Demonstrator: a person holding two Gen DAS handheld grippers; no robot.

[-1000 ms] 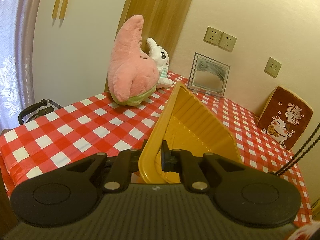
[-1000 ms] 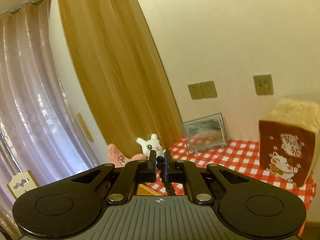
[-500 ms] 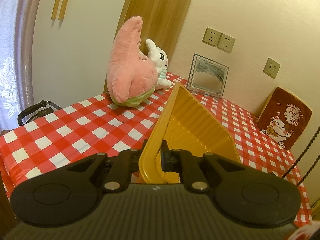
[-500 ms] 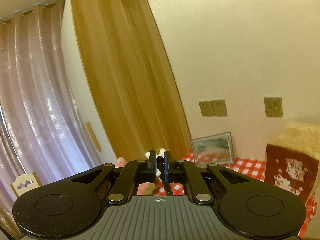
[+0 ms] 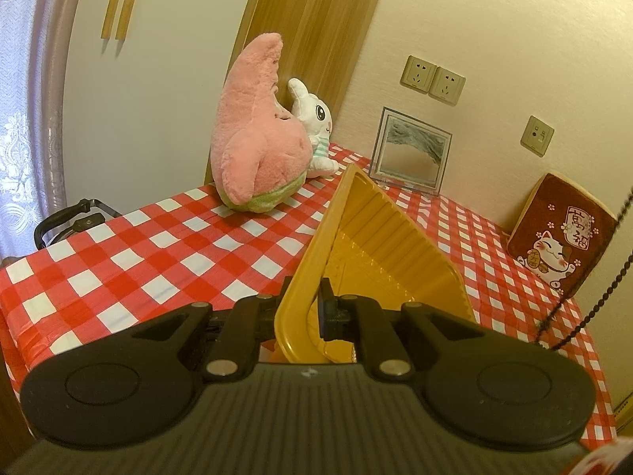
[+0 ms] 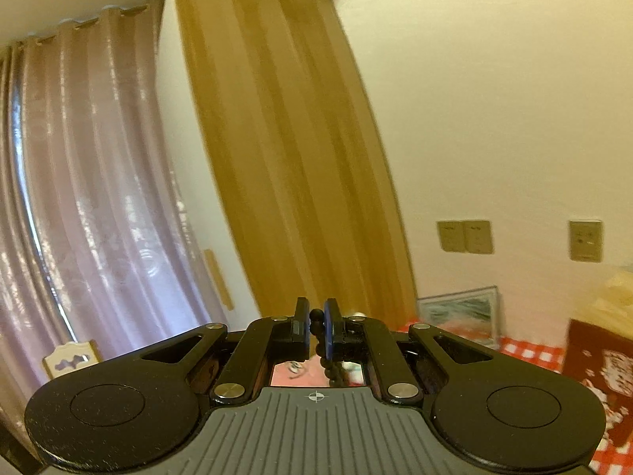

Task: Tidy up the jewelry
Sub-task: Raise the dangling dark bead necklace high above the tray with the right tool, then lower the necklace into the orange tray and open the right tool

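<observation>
Black bead necklace [image 6: 316,318] hanging down between the fingers of the right gripper [image 6: 316,326], pinched at the fingertips, jaws closed narrow on the beads. Seen also from the left wrist view as a dark strand [image 5: 585,308] dangling at the far right, above the red checked tablecloth [image 5: 158,253]. Left gripper [image 5: 302,308] clamping the rim of the yellow tray [image 5: 379,245], holding it tilted up on edge, well apart from the strand. Pink plush [image 5: 257,150] and white bunny plush [image 5: 314,126] sitting behind.
</observation>
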